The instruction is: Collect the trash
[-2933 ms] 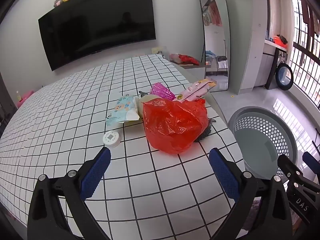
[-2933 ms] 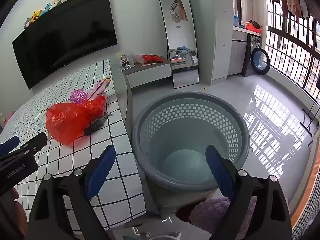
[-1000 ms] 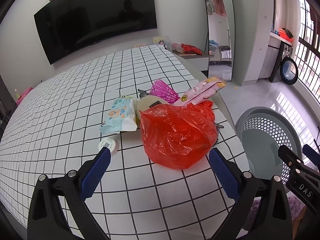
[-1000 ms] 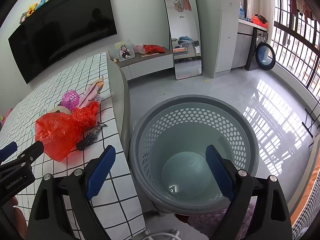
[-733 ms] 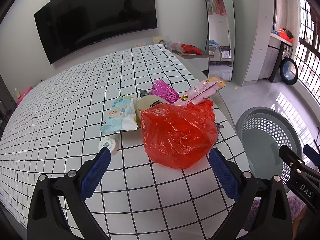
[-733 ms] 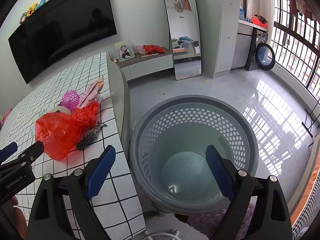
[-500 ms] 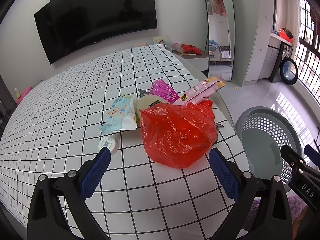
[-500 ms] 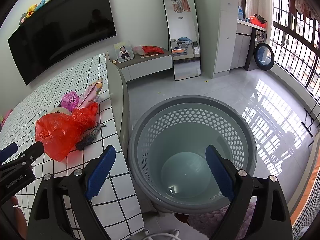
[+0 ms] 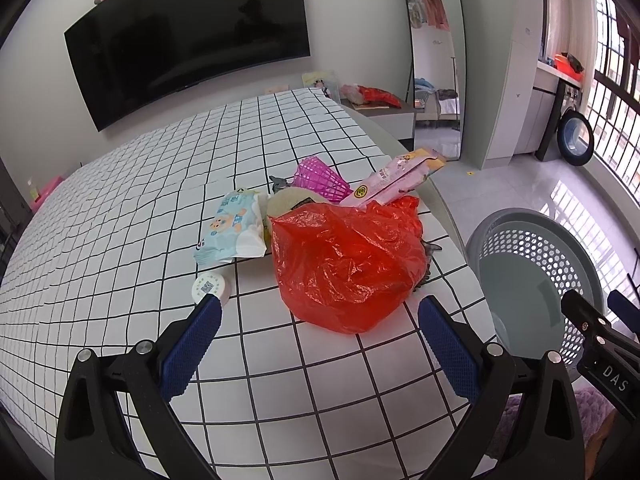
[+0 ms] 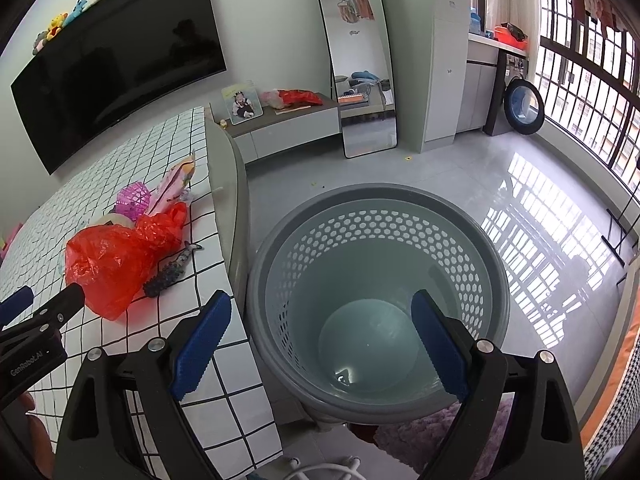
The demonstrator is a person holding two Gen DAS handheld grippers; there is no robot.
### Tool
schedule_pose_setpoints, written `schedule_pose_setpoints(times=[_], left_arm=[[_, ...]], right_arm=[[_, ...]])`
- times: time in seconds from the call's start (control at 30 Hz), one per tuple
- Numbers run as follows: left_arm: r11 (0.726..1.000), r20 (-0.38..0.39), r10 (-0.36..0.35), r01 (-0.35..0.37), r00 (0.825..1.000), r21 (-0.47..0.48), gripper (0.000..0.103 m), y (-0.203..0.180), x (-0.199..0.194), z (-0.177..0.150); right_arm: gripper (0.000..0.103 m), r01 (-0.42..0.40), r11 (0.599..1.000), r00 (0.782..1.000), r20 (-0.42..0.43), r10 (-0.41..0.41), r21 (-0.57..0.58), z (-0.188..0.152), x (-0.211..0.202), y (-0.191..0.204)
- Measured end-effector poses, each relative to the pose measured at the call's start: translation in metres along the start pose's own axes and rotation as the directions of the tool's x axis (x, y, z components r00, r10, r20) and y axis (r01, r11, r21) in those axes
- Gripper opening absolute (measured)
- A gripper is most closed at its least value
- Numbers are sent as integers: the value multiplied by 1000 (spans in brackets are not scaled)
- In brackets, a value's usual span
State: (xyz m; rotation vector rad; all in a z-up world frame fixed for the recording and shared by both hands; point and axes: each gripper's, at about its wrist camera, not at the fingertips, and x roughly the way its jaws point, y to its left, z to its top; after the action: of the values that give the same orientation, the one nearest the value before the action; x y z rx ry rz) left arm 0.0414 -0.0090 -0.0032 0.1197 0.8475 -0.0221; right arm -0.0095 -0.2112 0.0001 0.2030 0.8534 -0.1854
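A crumpled red plastic bag [image 9: 348,268] lies on the checked bed [image 9: 120,216] near its right edge; it also shows in the right wrist view [image 10: 116,260]. Around it lie a blue wipes pack [image 9: 234,228], a pink mesh item [image 9: 320,178], a pink wrapper [image 9: 396,180], a white round lid [image 9: 210,288] and a dark fish-shaped thing [image 10: 170,270]. My left gripper [image 9: 320,344] is open and empty, just short of the bag. My right gripper [image 10: 320,344] is open and empty above the grey perforated basket [image 10: 376,216], which stands on the floor beside the bed [image 9: 532,240].
A black TV [image 9: 188,36] hangs on the far wall. A low cabinet [image 10: 288,128] and a tall mirror [image 10: 356,60] stand behind the basket. A purple rug [image 10: 424,428] lies under the basket's near side. Barred windows [image 10: 592,80] line the right.
Over the last second both grippers have barely shifted. Since 2.9 s ago the left gripper has come slightly closer to the red bag and the right has risen over the basket.
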Motion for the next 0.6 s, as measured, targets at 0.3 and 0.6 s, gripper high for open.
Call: schedule_pose_setpoints(times=[0.3, 0.6], left_arm=[[1000, -13, -17, 17, 1000, -1, 97, 0, 5, -1], [999, -7, -30, 30, 1000, -14, 97, 5, 3, -4]], right_arm=[[87, 8, 1000, 1000, -4, -8, 0, -2, 1, 1], [87, -2, 1000, 1000, 18, 2, -5, -7, -7, 5]])
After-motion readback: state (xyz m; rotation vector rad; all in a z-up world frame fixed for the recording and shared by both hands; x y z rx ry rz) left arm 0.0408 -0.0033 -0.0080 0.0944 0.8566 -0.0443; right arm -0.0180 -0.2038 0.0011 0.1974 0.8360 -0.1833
